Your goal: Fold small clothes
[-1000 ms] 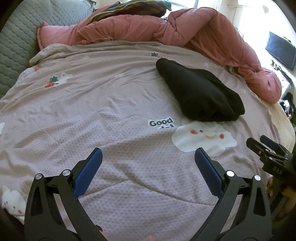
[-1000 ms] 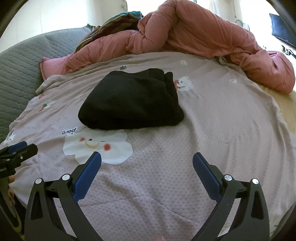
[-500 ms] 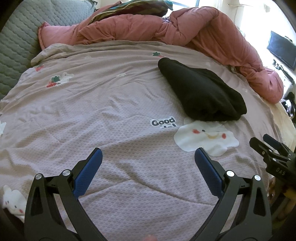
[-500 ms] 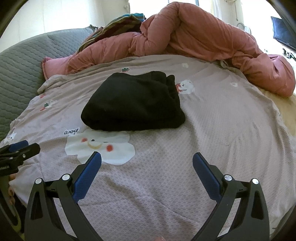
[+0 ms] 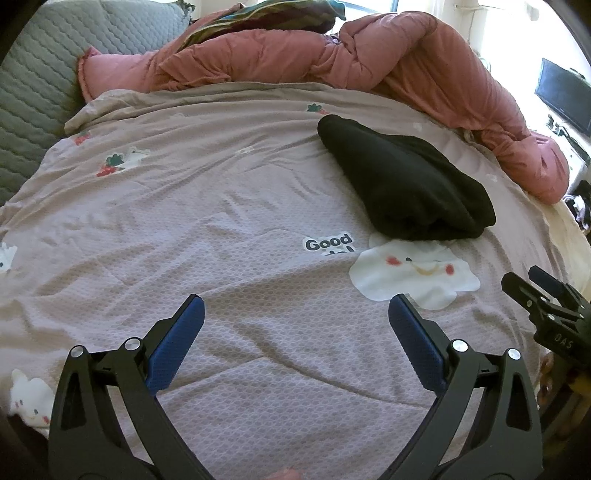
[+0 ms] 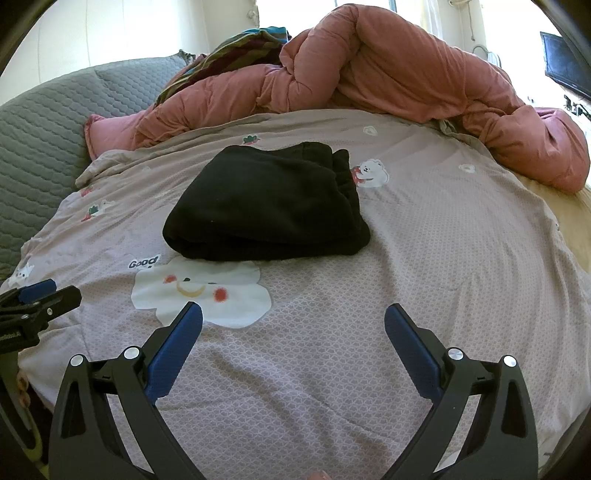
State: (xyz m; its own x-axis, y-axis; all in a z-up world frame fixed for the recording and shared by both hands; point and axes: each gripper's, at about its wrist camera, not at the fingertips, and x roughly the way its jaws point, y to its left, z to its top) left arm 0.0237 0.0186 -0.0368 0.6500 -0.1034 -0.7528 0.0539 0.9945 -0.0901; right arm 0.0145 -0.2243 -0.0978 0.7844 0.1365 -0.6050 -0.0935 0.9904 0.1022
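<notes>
Bright daylight from the blown-out window [image 5: 509, 22] behind; sharp focus, edges bent by fisheye.

A plain black folded fleece garment [image 6: 266, 218] lay on a mauve cartoon-printed bedspread [image 6: 424, 258], beside a salmon-pink quilted duvet [image 6: 388, 70].

the bedspread [image 5: 229, 221] lies bare from its near edge up to the black garment [image 6: 266, 218], and wide on the left side. along the far edge a pink duvet [image 6: 406, 74] heaps up, blocking passage; the grey headboard [image 5: 40, 85] walls the far-left corner.
</notes>
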